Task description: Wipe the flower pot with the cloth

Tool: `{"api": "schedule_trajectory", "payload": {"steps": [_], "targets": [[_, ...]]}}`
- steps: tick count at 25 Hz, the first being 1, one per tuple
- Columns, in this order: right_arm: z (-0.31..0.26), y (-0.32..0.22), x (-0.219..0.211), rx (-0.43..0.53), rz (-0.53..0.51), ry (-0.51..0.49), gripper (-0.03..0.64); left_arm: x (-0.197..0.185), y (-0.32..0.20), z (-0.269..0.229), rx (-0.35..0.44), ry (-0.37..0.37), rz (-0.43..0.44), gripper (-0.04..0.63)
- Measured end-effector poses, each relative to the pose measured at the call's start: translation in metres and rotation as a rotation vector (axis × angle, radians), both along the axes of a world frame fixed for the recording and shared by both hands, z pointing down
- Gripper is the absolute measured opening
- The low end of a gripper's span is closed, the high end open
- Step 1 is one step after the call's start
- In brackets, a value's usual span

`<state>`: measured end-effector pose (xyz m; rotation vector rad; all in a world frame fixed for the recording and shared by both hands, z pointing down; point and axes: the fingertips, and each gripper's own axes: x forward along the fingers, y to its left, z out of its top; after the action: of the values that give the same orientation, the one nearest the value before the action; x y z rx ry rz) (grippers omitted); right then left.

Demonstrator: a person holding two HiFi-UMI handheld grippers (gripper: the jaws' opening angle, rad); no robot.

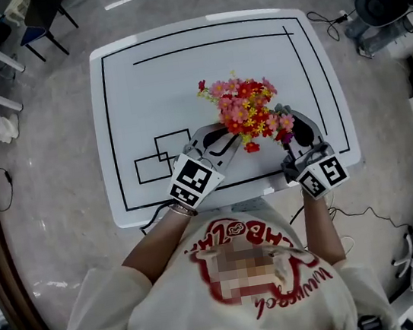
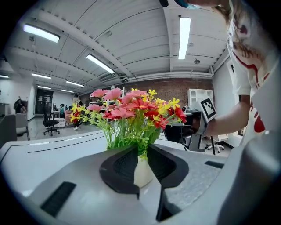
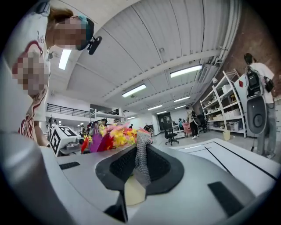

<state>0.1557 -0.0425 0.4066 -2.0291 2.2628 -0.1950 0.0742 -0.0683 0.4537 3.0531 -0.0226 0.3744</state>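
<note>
The fingers (image 2: 125, 165) of the left gripper (image 2: 141, 154) are clamping the small white flower pot (image 2: 142, 172); the right gripper (image 3: 139, 163) is pinching the grey mesh cloth (image 3: 142, 149). Wiping seems about to begin: the cloth needs pressing against the pot.

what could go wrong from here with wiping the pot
1. The left gripper pinches only the narrow white flower pot; a sideways wipe could twist or slip it.
2. The right gripper holds just a thin fold of cloth, which might snag on the flowers or pull free.
</note>
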Motion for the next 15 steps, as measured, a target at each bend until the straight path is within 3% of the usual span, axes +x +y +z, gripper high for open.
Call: {"api": "schedule_trajectory", "payload": {"steps": [9,12,15], "targets": [[-0.039,0.018,0.015,0.130,0.109,0.049,0.052,0.003,0.000,-0.002,-0.025,0.013,-0.013,0.072],[-0.051,0.035,0.035,0.195,0.192,-0.016,0.052,0.004,0.001,-0.001,-0.027,0.012,-0.010,0.072],[-0.043,0.040,0.050,0.151,0.229,-0.008,0.052,0.001,0.000,0.003,-0.034,0.008,-0.016,0.072]]}}
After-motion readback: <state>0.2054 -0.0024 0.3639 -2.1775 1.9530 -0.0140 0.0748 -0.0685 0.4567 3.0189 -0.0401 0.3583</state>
